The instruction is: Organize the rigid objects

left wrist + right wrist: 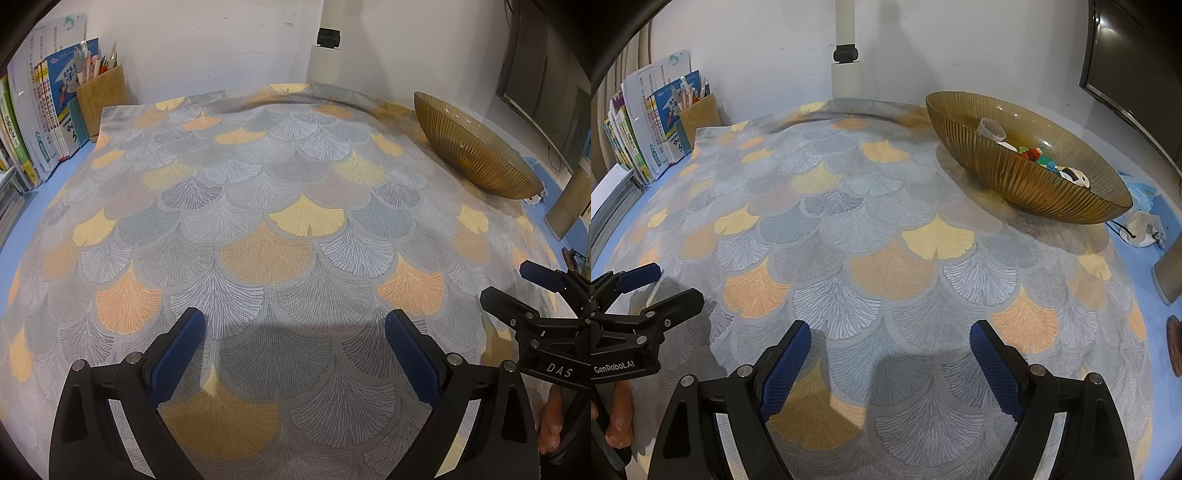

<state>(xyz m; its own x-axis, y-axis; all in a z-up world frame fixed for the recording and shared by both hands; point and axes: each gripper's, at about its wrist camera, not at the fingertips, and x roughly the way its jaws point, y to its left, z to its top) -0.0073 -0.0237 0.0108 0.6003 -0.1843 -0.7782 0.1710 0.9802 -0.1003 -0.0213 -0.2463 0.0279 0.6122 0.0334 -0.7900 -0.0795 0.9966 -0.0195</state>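
An amber ribbed glass bowl [1015, 173] stands at the far right of the leaf-patterned cloth [849, 229]; it also shows in the left wrist view as the bowl [476, 147]. Inside it lie a clear small cup [990, 129], several small coloured pieces [1036, 156] and a black-and-white object [1075, 176]. My right gripper [890, 338] hangs open over bare cloth, nothing between its blue pads. My left gripper [295, 326] is likewise open and holds nothing. Each gripper appears at the edge of the other's view, the left gripper [661, 284] and the right gripper [506, 280].
Books [44, 122] and a cork pen holder [101, 99] stand at the far left against the wall. A white lamp post [846, 59] rises at the back. A monitor [1137, 74] sits at the right, with a white cabled object [1141, 229] and a round coaster [1174, 343] on the blue desk.
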